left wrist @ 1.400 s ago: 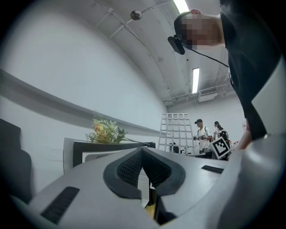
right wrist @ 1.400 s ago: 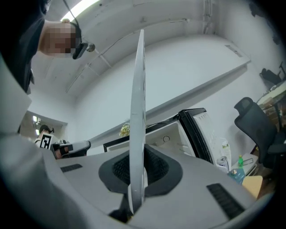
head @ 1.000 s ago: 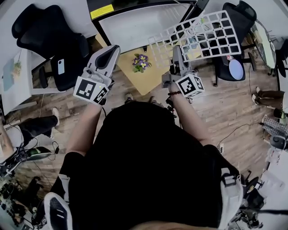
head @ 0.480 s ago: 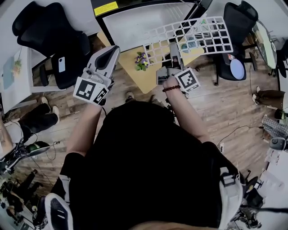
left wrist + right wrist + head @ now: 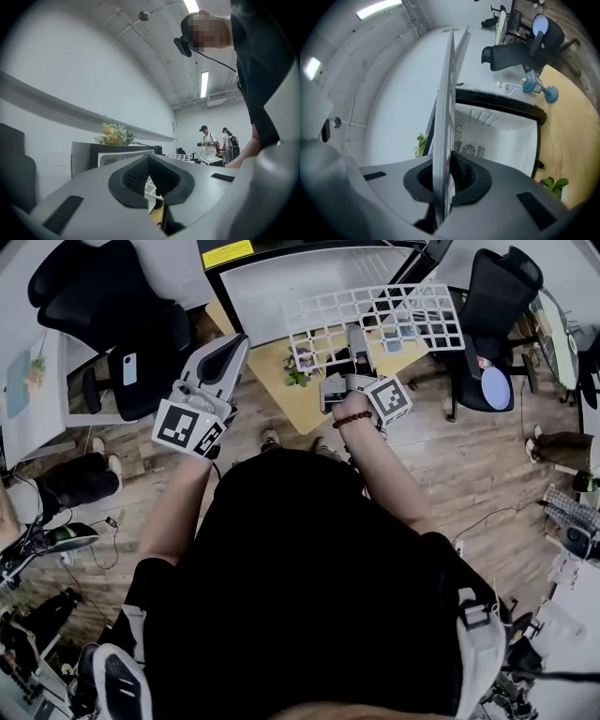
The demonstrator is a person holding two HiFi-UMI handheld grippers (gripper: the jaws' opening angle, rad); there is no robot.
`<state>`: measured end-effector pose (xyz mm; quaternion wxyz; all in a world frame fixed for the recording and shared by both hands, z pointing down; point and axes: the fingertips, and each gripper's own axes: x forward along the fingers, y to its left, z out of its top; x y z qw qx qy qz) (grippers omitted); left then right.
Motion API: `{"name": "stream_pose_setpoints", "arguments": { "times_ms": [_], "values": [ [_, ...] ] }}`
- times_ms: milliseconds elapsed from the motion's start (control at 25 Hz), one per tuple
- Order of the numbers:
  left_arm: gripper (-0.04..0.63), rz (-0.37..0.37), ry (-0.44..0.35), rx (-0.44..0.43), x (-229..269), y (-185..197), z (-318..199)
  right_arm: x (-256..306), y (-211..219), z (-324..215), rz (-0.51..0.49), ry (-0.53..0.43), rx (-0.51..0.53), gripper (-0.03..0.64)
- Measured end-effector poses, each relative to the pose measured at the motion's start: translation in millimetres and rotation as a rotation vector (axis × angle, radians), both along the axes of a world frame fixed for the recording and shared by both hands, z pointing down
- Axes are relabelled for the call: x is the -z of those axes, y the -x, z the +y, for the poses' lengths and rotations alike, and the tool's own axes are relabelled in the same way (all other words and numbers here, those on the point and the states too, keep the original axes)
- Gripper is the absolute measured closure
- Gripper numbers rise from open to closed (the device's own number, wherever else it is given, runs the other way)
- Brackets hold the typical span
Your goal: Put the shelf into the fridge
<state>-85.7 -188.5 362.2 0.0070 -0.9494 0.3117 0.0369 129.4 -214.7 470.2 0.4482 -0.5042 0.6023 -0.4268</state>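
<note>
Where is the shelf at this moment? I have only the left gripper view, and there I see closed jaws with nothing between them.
Observer: The right gripper holds the shelf, a white grid, clamped by its near edge.
Operator: Is the fridge open?
Observer: Yes. The right gripper view shows the fridge open, its white inside straight ahead past the shelf.
Operator: How does my left gripper stand to the shelf?
Observer: In the head view the left gripper is raised to the left of the shelf and does not touch it.
</note>
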Motion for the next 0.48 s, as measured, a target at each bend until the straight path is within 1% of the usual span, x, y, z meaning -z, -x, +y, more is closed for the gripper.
{"name": "stream_pose_setpoints", "arguments": {
  "times_ms": [160, 480],
  "values": [
    [0.577, 0.002, 0.001, 0.009, 0.7, 1.6, -1.9, -10.2, 5.6, -6.0, -0.086, 0.031, 0.006, 0.584],
    [0.577, 0.003, 0.003, 0.042, -1.8, 14.3, -3.4, -20.1, 25.0, -16.7, -0.167, 0.051, 0.033, 0.584]
  ]
}}
